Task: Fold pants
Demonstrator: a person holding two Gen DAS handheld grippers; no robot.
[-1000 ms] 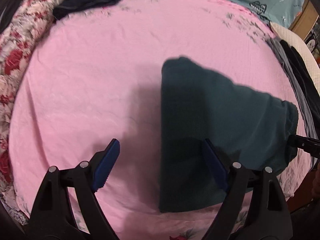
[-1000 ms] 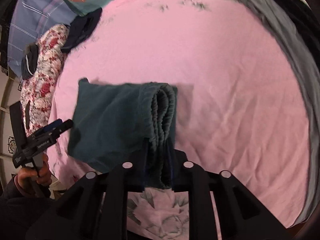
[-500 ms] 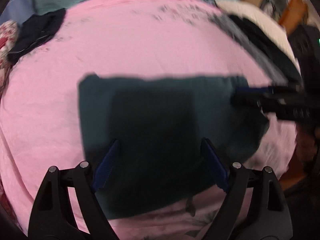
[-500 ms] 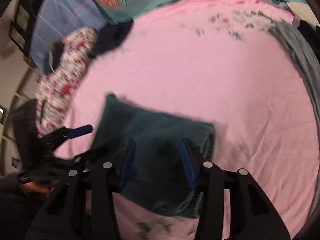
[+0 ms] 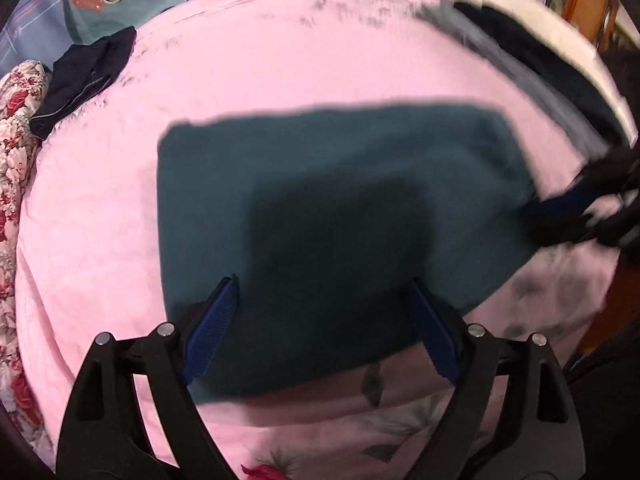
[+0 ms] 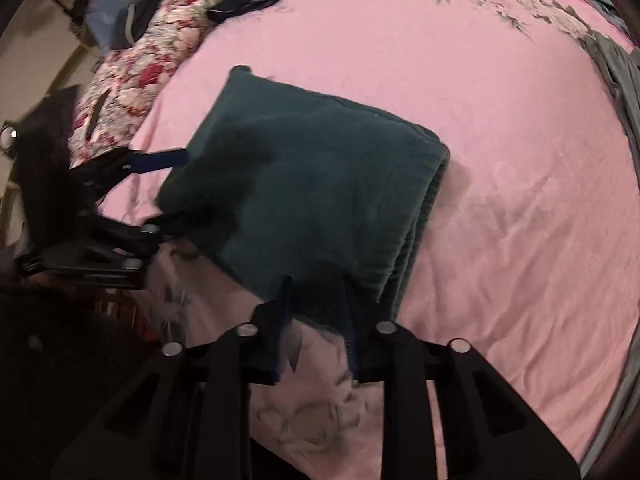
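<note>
Dark teal pants [image 5: 328, 216] lie folded into a thick rectangle on the pink bedsheet [image 5: 280, 72]. My left gripper [image 5: 324, 316] is open, its blue pads spread wide over the near edge of the pants. In the right wrist view the pants [image 6: 312, 184] show stacked folded layers at their right side. My right gripper [image 6: 316, 316] is open with a narrow gap, its tips at the near corner of the pants. The left gripper also shows at the left of that view [image 6: 160, 192]. The right gripper shows at the right edge of the left wrist view [image 5: 568, 216].
A dark navy garment [image 5: 86, 76] lies at the far left of the bed beside a floral quilt [image 5: 16, 136]. Grey and black clothes [image 5: 532, 68] lie along the right edge. The bed's near edge shows a floral print [image 6: 312, 420].
My right gripper let go of the pants' waistband fold and opened, then moved back to the near corner. My left gripper swung over the pants. The pants now lie flat.
</note>
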